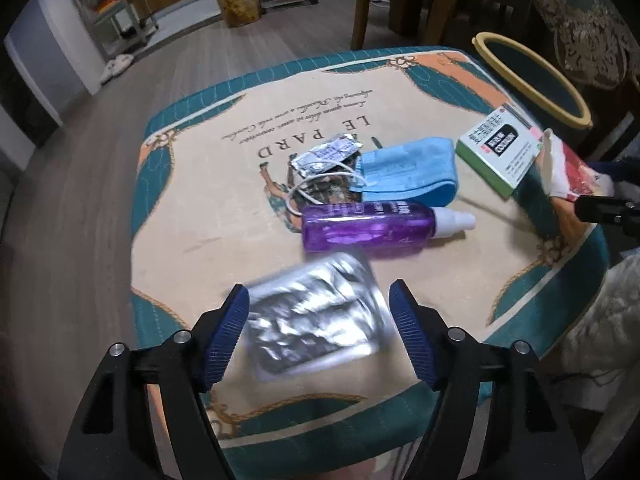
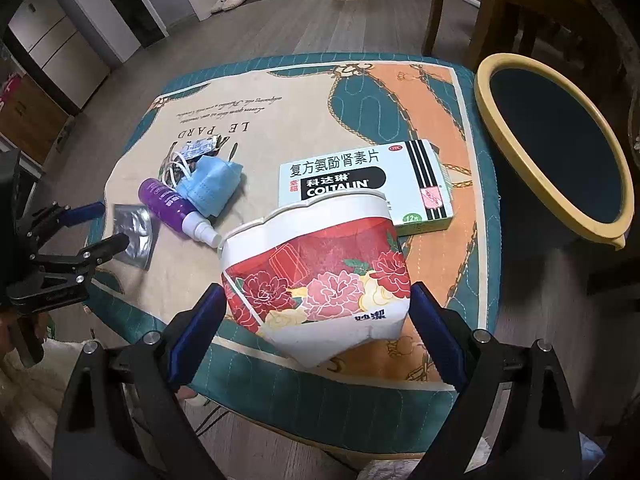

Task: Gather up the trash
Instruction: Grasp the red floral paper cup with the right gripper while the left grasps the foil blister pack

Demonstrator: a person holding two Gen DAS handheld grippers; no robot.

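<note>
**Two pieces of trash lifted, neither grip certain**

The left gripper [image 1: 316, 300] hangs over the near edge of the table [image 1: 400, 92] with a silver foil packet [image 1: 316, 320] between its blue pads. The packet is blurred. One pad seems to touch its left edge, while a clear gap shows beside the other pad, so the jaws look released and not clamped on it. In the right wrist view the foil packet [image 2: 134, 236] appears to lie flat on the cloth.

The right gripper [image 2: 316, 312] frames a crushed paper cup [image 2: 316, 272] with red flowers, rim tipped away from the camera. Both pads sit at the cup's sides, and it seems to be off the table, so I judge it grasped, though the jaws stand wide and the hold looks light.

The bin [image 2: 556, 152] with the yellow rim stands just beyond the table's far right corner. Still on the table are a medicine box [image 2: 360, 176], a purple spray bottle [image 1: 368, 226], a blue face mask [image 1: 404, 176] and a small foil blister strip [image 1: 328, 154].

Risks from here, as I judge them: the cup is already dented and could fold further and slip out on the way to the bin. The foil packet is thin and slick; if the jaws close off-centre it may slide out or fall off the near edge. The cup's path to the bin passes over the medicine box, which it could knock.
</note>
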